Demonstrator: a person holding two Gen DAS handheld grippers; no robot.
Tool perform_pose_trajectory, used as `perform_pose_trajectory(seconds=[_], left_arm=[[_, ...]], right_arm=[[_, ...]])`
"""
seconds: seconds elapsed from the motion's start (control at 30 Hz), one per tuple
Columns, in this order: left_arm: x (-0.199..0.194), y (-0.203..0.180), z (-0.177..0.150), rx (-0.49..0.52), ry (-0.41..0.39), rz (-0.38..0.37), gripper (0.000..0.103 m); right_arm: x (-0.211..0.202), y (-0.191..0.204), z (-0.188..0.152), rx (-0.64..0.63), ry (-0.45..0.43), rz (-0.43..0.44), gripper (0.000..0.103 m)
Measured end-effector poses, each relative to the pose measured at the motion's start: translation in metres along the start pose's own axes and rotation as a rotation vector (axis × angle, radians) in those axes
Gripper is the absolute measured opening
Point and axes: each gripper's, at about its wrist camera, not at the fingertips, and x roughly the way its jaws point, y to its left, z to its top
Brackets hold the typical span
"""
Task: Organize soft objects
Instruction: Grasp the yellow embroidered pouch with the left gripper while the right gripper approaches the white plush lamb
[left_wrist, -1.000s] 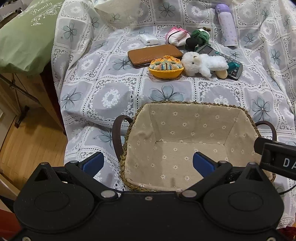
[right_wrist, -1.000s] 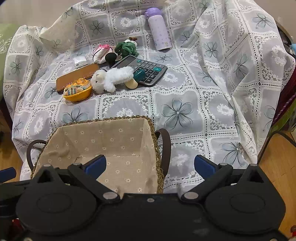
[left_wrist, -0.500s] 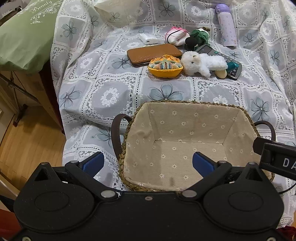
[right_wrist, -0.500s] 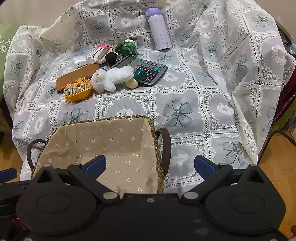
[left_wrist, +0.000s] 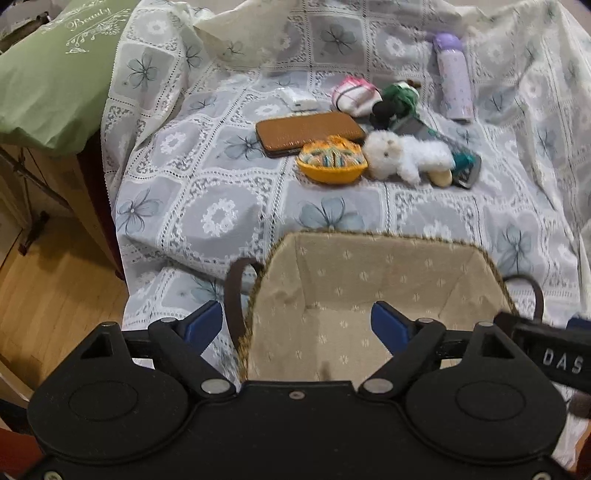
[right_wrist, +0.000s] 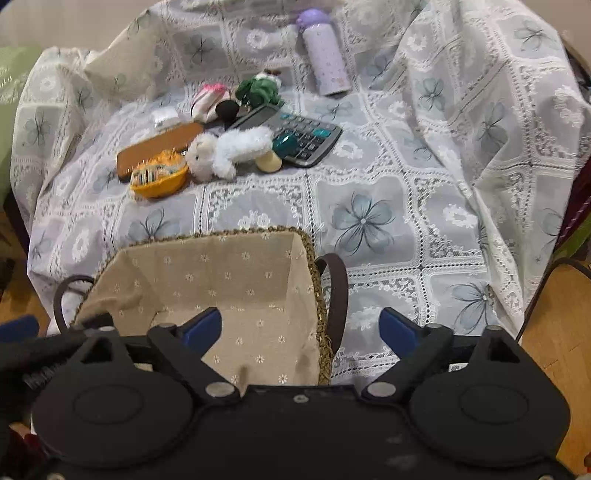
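A woven basket (left_wrist: 369, 236) with a beige flowered lining and brown handles stands empty at the near edge of the lace-covered surface; it also shows in the right wrist view (right_wrist: 310, 254). Beyond it lie a white plush animal (left_wrist: 406, 155) (right_wrist: 229, 147), a yellow knitted cushion (left_wrist: 332, 162) (right_wrist: 159, 177), a green soft toy (left_wrist: 400, 96) (right_wrist: 258, 88) and a pink-and-white soft pouch (left_wrist: 354, 94) (right_wrist: 210, 98). My left gripper (left_wrist: 297, 325) is open and empty over the basket's left rim. My right gripper (right_wrist: 301, 328) is open and empty over the basket's right rim.
A brown wallet (left_wrist: 310, 131), a calculator (right_wrist: 295, 133), a lilac bottle (left_wrist: 452, 77) (right_wrist: 325, 55) and a small white box (left_wrist: 299, 101) lie among the soft things. A green pillow (left_wrist: 51, 74) is at the far left. Wooden floor (left_wrist: 48, 295) lies beyond the left edge.
Both grippers have moved forward and slightly up toward the objects; the basket and the things beyond it look nearer. Both stay open and empty.
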Motion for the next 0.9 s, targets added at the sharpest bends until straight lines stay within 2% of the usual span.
perform_pose_trajectory(seconds=[0.17,0.6,0.9], left_arm=[[0.008,0.011,0.02,-0.015,-0.02,0.008,0.084],[0.048,0.01,0.071,0.019,-0.056,-0.033,0.084],[0.094,-0.005,0.099,0.082,-0.036,-0.054,0.085]], right_arm=[[0.008,-0.004,0.016,0.022,0.019,0.026,0.082],[0.038,0.002,0.076,0.027,-0.02,0.102,0.082],[0.076,0.009,0.116,-0.014,-0.036,0.056,0.076]])
